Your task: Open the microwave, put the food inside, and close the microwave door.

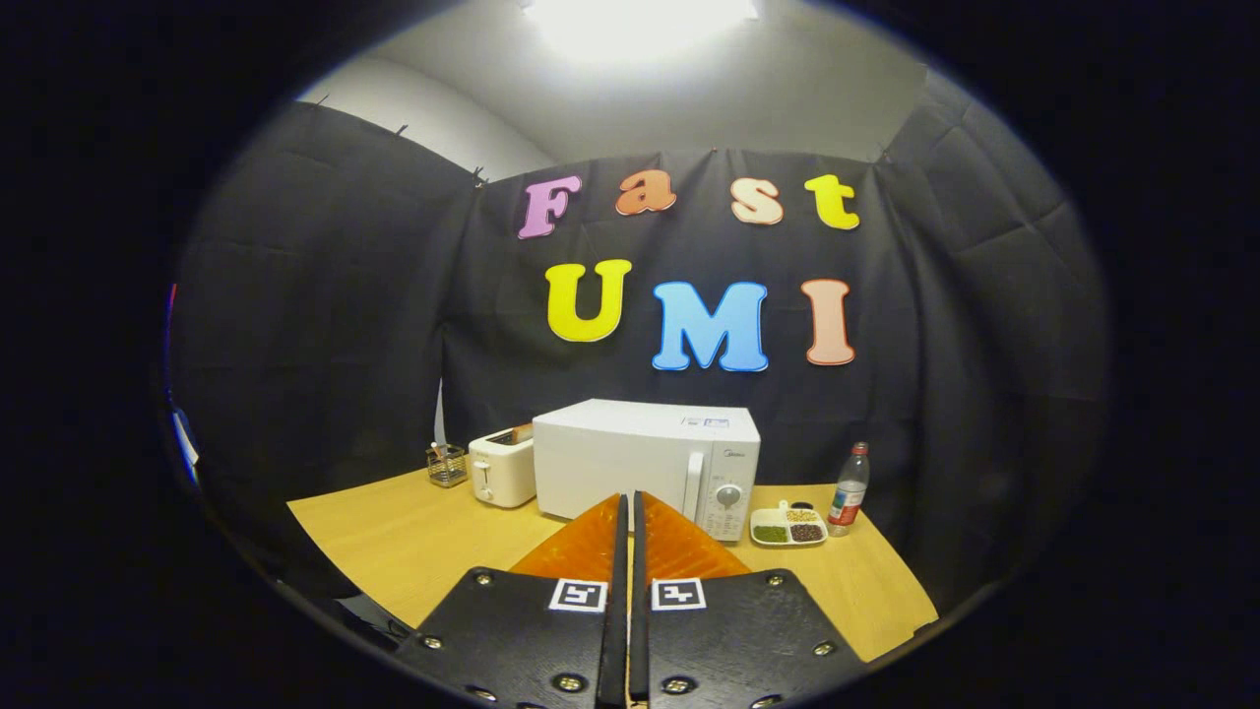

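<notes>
Tool [627, 512] fingers closed together, only a thin slit between them, nothing held. It hovers above the near part of the wooden table [413, 542], tips pointing at 12 o'clock toward the microwave [630, 458]. Microwave: white, door closed, handle and dial on its right-hand panel, standing toward the back of the table against the black cloth wall. Toaster [502, 470], white, just beside the microwave at its 9 o'clock; small wire basket [446, 465] further out at 9. Food: divided dish [787, 527] with green, pale and dark portions, on the table at the microwave's 3 o'clock, near it. Bottle [850, 489], upright, just beyond the dish at 3.
</notes>
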`<state>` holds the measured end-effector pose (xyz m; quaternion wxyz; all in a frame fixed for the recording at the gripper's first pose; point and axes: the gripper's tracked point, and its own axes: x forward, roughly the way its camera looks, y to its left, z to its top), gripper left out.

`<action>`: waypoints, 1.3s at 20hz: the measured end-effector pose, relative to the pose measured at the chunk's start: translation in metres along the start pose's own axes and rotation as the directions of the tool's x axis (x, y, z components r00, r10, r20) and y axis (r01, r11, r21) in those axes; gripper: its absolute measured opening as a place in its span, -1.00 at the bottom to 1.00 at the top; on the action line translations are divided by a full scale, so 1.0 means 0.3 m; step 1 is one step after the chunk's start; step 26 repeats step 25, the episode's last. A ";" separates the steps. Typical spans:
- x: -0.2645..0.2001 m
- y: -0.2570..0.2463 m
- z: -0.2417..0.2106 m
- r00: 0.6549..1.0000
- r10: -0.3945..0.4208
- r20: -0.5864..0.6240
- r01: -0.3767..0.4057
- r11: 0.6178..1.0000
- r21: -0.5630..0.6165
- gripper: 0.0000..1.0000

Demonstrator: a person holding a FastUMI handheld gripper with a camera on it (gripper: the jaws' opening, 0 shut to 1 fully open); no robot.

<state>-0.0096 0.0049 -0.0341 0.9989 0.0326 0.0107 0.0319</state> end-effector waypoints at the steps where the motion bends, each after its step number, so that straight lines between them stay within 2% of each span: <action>1: -0.028 -0.010 0.002 1.000 -0.013 0.010 0.013 1.000 -0.008 -0.95; 6: -0.112 -0.039 0.051 0.999 -0.020 0.034 0.021 0.999 -0.040 -0.95; 8: -0.128 -0.024 0.067 0.999 0.005 0.041 -0.004 1.000 -0.023 -0.96; 9: -0.134 -0.033 0.063 0.999 -0.003 0.037 0.003 1.000 -0.006 -0.89; 10: -0.143 -0.049 0.063 0.999 -0.020 0.033 0.020 1.000 0.006 -0.68; 11: -0.143 -0.070 0.067 0.998 -0.048 0.028 0.048 0.999 0.006 0.12; 12: -0.145 -0.089 0.072 0.997 -0.076 0.029 0.076 0.997 -0.005 0.34; 13: -0.141 -0.098 0.073 0.995 -0.097 0.028 0.097 0.995 -0.021 0.73; 14: -0.134 -0.103 0.069 0.993 -0.116 0.023 0.116 0.992 -0.038 0.86; 16: -0.126 -0.097 0.065 0.991 -0.129 0.025 0.130 0.990 -0.058 0.92; 20: -0.110 -0.044 0.045 0.997 -0.072 0.007 0.072 0.996 -0.046 0.91; 26: -0.105 -0.040 0.045 0.998 -0.057 0.001 0.057 0.998 -0.039 0.91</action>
